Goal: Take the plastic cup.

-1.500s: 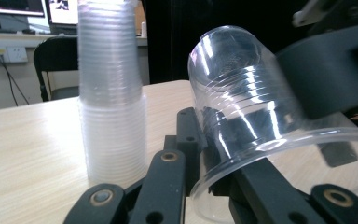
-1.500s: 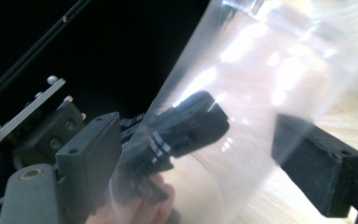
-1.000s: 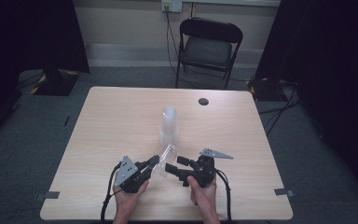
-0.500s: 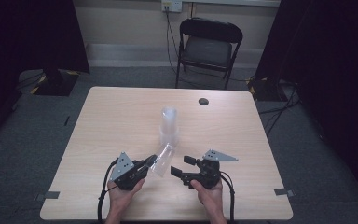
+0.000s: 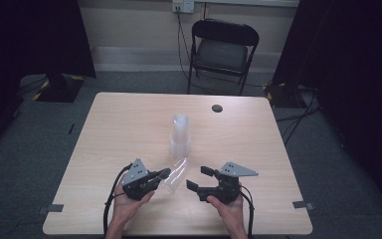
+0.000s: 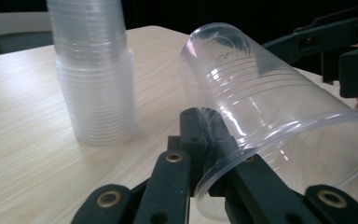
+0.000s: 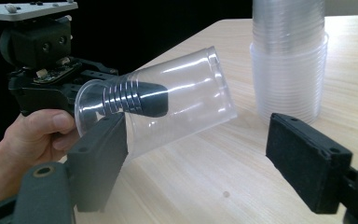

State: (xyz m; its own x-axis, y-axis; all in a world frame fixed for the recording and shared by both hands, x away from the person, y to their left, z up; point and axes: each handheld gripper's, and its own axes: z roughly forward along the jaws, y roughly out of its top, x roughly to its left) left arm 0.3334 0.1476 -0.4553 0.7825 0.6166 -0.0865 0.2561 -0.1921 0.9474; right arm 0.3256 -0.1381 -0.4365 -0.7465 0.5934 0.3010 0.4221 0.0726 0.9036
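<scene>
The clear cup lies tilted above the near middle of the worktop, its rim wall pinched by the closed left tongs, one finger inside and one outside. The right tongs stand open just beside its base, gripping nothing; their jaws have just been closing a little. To do this well, keep the pinch light so the thin wall does not crumple, and bring the right tongs squarely around the body. Farther off stands the cup stack. Compared with a second ago, both hands sit slightly nearer the worktop's front edge.
</scene>
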